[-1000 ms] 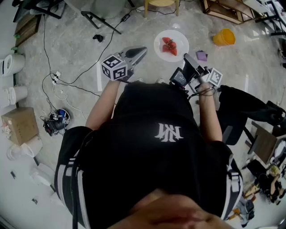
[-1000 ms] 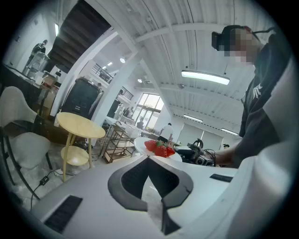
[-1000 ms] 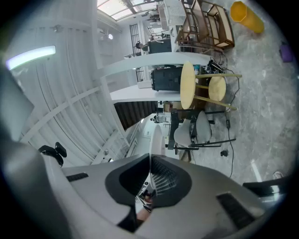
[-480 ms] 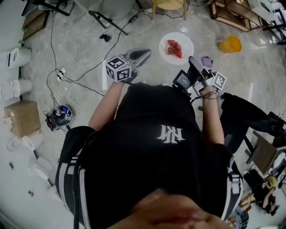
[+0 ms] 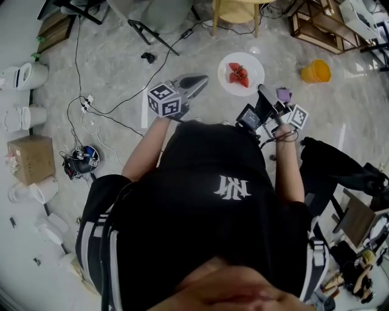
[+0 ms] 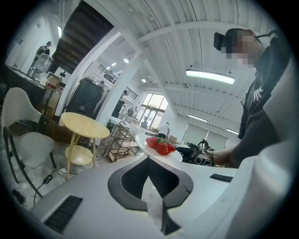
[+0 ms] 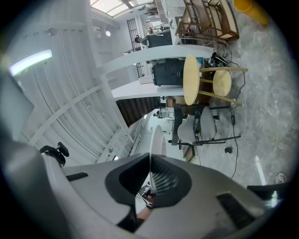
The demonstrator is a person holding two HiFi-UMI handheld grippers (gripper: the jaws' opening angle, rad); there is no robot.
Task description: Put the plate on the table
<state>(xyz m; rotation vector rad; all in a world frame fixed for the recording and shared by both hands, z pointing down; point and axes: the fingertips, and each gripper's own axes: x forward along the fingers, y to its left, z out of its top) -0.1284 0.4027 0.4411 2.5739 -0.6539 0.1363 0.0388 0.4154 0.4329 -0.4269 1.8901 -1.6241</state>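
Your right claw (image 5: 262,91) grips the plate (image 5: 254,65) by its rim. The plate, with strawberries (image 5: 238,71), hangs over the floor at 12 o'clock. The left claw (image 5: 200,79) is clenched, empty. The yellow surface (image 5: 234,9) has drawn nearer at 12 o'clock: keep carrying; placement seems close.

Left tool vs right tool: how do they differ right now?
The right tool is clamped on the rim of the plate, which carries strawberries. The left tool is shut on nothing. In the head view the left tool's tip is apart from the plate's edge, with floor showing between them, while the right tool touches the plate. Shared: both are held above the floor and point toward the plate.
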